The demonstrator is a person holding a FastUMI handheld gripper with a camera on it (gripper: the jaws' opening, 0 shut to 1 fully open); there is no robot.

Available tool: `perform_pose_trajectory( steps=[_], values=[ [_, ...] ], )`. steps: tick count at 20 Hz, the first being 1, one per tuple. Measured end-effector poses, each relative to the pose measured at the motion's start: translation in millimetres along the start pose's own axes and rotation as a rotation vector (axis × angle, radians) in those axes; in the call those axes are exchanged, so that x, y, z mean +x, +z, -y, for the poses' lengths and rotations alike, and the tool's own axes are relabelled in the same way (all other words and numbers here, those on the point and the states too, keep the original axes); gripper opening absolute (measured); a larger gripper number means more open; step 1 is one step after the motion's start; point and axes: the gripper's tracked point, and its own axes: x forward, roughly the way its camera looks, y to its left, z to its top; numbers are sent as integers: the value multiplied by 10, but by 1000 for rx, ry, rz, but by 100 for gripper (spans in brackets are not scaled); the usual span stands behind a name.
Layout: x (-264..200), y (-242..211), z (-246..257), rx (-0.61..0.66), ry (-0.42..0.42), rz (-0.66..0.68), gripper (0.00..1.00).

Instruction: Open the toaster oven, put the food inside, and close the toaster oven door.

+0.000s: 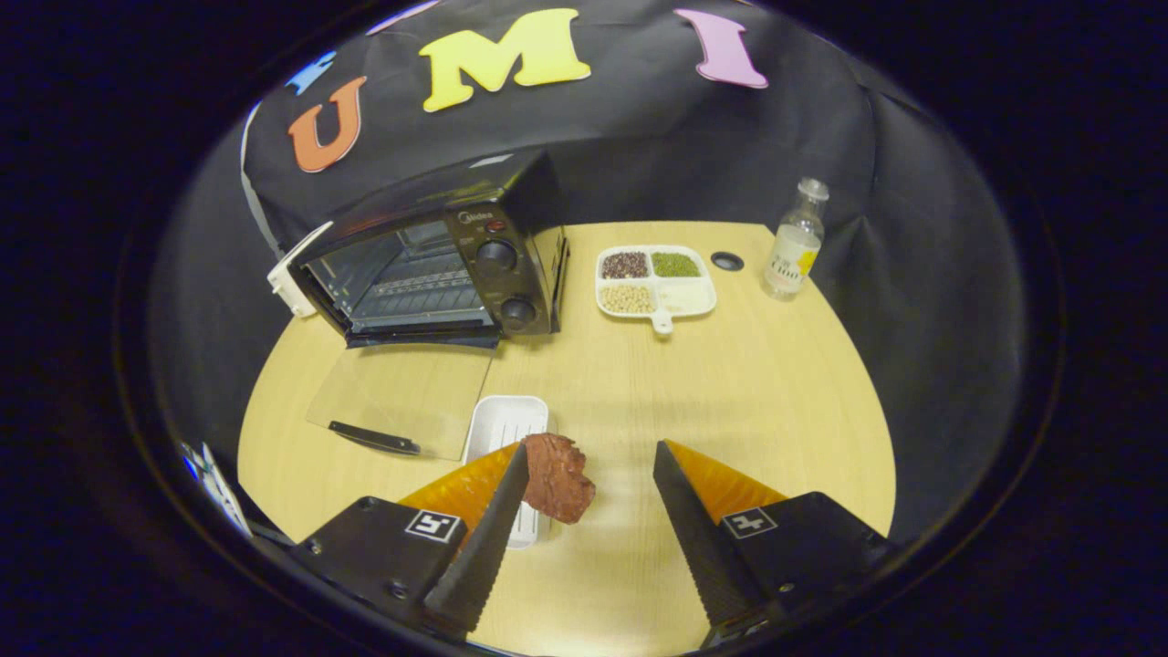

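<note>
Reddish-brown and lumpy, the piece of meat-like food [557,476] sits against the inner face of the gripper's [589,470] left finger, over the near end of a small white ribbed plastic tray [505,426]. The fingers stand wide apart; the right one is well clear of the food, so nothing is clamped. Whether the food rests on the tray or hangs off the left finger is hard to tell from this angle.

Ahead and to the left, beyond the tray, stands the black toaster oven [429,260] with its glass door [401,401] folded down flat on the pale wood-grain table [693,401], handle nearest the gripper, cavity and wire rack exposed. The door's outer edge lies just beside the tray.

Well right of the oven are a white divided dish of beans [655,281] and a clear glass bottle [796,242], leaving open tabletop for the carry.
</note>
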Motion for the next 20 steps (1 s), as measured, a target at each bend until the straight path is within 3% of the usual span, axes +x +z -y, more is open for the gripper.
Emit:
perform_pose_trajectory(
  steps=[4,6,9,11,17,20],
  values=[
    [108,-152,-76,95,142,-55,76],
    [145,-243,-215,139,231,-83,56],
    [148,-290,-289,150,289,-95,25],
    [-10,-285,-366,150,305,-93,13],
    [-305,-193,-522,62,244,-27,8],
    [-582,-40,-633,-37,170,65,8]
  ],
)
